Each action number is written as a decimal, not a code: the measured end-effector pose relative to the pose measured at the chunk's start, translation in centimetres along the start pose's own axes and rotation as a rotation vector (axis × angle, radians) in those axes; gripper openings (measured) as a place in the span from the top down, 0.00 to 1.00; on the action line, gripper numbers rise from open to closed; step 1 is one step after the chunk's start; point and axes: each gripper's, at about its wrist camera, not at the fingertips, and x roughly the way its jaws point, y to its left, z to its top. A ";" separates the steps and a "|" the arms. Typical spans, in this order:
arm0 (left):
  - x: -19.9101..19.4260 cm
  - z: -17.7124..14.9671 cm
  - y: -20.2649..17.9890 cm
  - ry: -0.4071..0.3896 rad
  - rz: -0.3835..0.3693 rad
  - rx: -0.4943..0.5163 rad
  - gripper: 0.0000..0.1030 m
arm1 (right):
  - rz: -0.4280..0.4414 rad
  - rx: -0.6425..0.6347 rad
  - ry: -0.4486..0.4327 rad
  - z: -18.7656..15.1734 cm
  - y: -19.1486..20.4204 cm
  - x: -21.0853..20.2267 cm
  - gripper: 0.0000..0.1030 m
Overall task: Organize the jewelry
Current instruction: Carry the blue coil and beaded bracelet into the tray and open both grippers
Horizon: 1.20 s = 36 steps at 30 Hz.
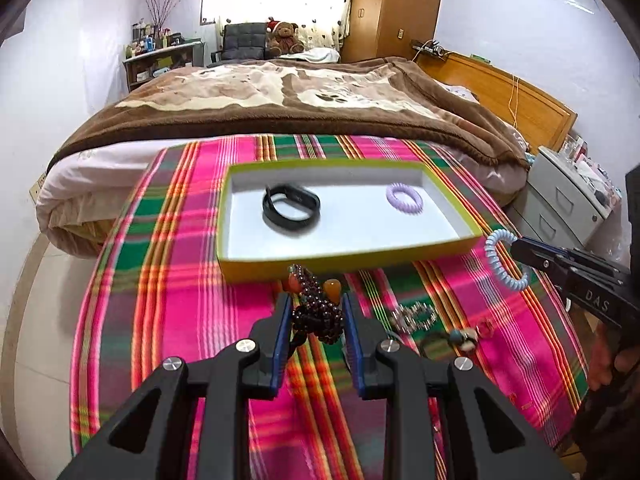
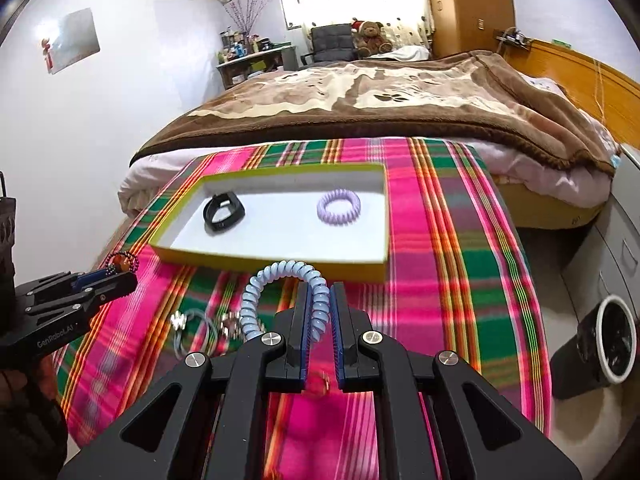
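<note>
A shallow yellow-rimmed white box [image 1: 280, 270] [image 2: 272, 266] lies on the plaid cloth. It holds a black band [image 1: 291, 208] [image 2: 223, 213] and a lilac coil ring [image 1: 405, 197] [image 2: 338, 206]. My left gripper [image 1: 314, 308] [image 2: 127, 272] is shut on a dark red bead bracelet [image 1: 316, 312] with orange beads, lifted just before the box's near wall. My right gripper [image 2: 319, 300] [image 1: 516, 250] is shut on a pale blue coil bracelet [image 2: 280, 276] [image 1: 500, 260], held off the cloth near the box's right front corner.
Loose pieces lie on the cloth [image 1: 180, 280]: a silver chain bracelet [image 1: 414, 316], a thin ring and silver clusters [image 2: 196, 330], a small red piece [image 1: 485, 326]. A bed [image 1: 280, 96] stands beyond, drawers [image 1: 568, 200] and a dark bin [image 2: 600, 344] to the right.
</note>
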 end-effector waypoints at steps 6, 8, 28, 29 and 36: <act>1.3 1.9 0.9 -0.005 -0.004 -0.004 0.74 | 0.003 -0.035 0.006 3.2 0.3 2.5 0.91; 1.9 2.5 1.1 -0.001 0.003 -0.002 0.74 | -0.005 -0.042 0.007 4.3 0.3 3.4 0.91; 8.6 4.8 3.2 0.071 0.061 -0.053 0.74 | 0.033 -0.029 0.166 8.9 0.2 14.7 0.91; 8.8 4.8 3.1 0.073 0.069 -0.044 0.74 | 0.031 -0.031 0.171 8.9 0.3 15.0 0.91; 9.9 4.6 3.4 0.094 0.092 -0.048 0.74 | 0.016 -0.068 0.191 9.2 0.9 16.5 0.91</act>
